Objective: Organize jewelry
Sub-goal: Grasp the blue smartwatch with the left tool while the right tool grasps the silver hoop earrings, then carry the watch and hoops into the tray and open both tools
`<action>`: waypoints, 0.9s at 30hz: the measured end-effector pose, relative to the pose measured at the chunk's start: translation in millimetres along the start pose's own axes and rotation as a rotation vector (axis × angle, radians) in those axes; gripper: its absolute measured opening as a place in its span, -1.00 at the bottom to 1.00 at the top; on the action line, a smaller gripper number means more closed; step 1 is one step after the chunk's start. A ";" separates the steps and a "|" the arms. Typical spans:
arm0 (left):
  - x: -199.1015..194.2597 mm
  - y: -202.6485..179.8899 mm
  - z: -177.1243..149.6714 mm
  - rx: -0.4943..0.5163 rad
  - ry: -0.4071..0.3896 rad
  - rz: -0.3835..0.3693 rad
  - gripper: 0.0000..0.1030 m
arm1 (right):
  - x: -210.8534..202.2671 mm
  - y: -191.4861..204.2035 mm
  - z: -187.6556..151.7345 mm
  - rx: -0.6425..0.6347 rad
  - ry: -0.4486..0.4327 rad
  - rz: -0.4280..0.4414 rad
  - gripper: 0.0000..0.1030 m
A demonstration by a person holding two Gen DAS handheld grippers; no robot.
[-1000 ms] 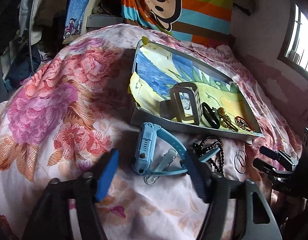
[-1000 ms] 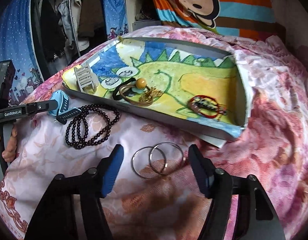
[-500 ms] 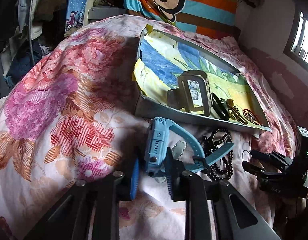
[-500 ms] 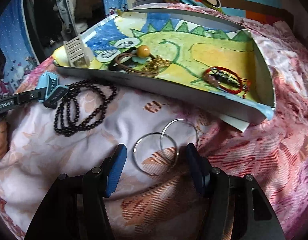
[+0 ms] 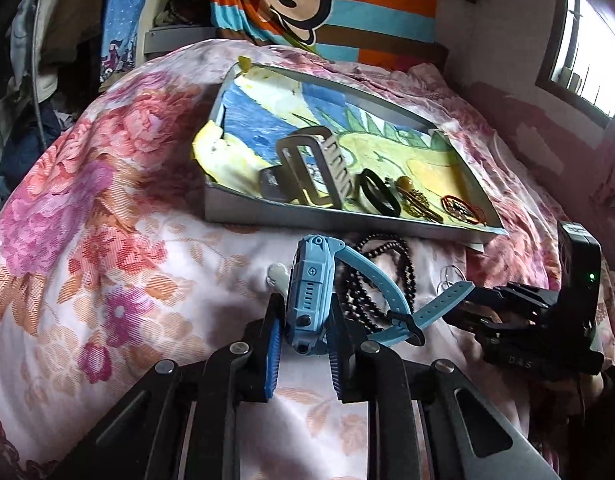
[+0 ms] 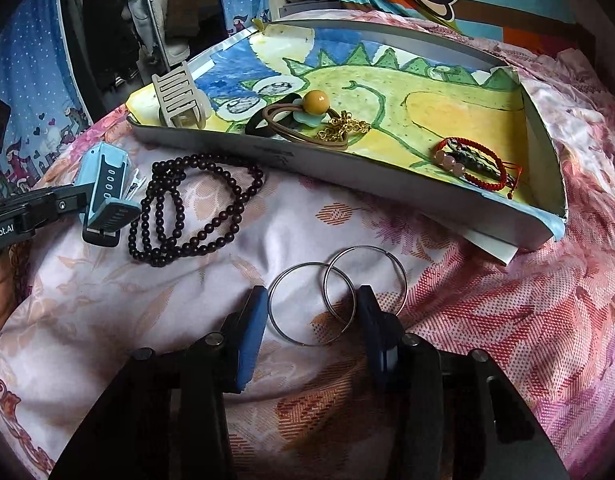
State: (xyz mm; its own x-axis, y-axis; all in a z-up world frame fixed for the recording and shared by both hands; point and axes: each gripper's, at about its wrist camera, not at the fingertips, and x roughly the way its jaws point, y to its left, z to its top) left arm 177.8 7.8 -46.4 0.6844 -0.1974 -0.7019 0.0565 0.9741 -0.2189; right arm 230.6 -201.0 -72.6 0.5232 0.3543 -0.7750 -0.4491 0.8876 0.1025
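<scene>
The left gripper (image 5: 305,354) was clamped on the case of a blue watch (image 5: 307,300), its blue pads pressed against either side of the case, the strap arching off to the right above the floral bedspread (image 5: 87,240). The watch sat just in front of the tray's near wall, with a small pale clip (image 5: 276,274) partly hidden behind it; what kind of clip could not be made out. A string of dark beads (image 6: 191,208) lay coiled on the bedspread just right of the watch and near the tray wall. The right gripper (image 6: 311,330) was closing, jaws still apart, over two thin silver hoops (image 6: 335,296) that overlapped each other on the fabric; the left hoop lay between the pads, the right hoop ran under the right finger, and neither pad visibly pressed on them. The shallow grey tray (image 6: 347,172), lined with a dinosaur drawing, held a beige claw clip (image 6: 179,96) at its left end, a black and brown hair tie with a yellow bead (image 6: 299,114), a gold chain (image 6: 343,128) touching it, and a red cord bracelet (image 6: 477,162) toward the right end.
</scene>
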 end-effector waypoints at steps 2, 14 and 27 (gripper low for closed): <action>0.1 -0.3 -0.2 -0.002 0.002 -0.001 -0.63 | -1.4 0.4 -0.3 -0.002 -0.006 -0.002 -0.22; -4.9 3.6 1.8 -0.021 -0.039 -0.025 -0.63 | -33.7 11.3 6.0 -0.031 -0.189 0.014 -0.22; -21.9 -17.9 43.1 0.003 -0.214 -0.022 -0.63 | -73.4 -2.2 47.6 -0.028 -0.476 -0.082 -0.22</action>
State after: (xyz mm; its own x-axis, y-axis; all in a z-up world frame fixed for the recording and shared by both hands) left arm 193.0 -0.5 2.1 0.8218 -0.1914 -0.5366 0.0752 0.9701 -0.2308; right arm 227.6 -215.0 13.8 0.8281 0.3850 -0.4074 -0.4085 0.9122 0.0317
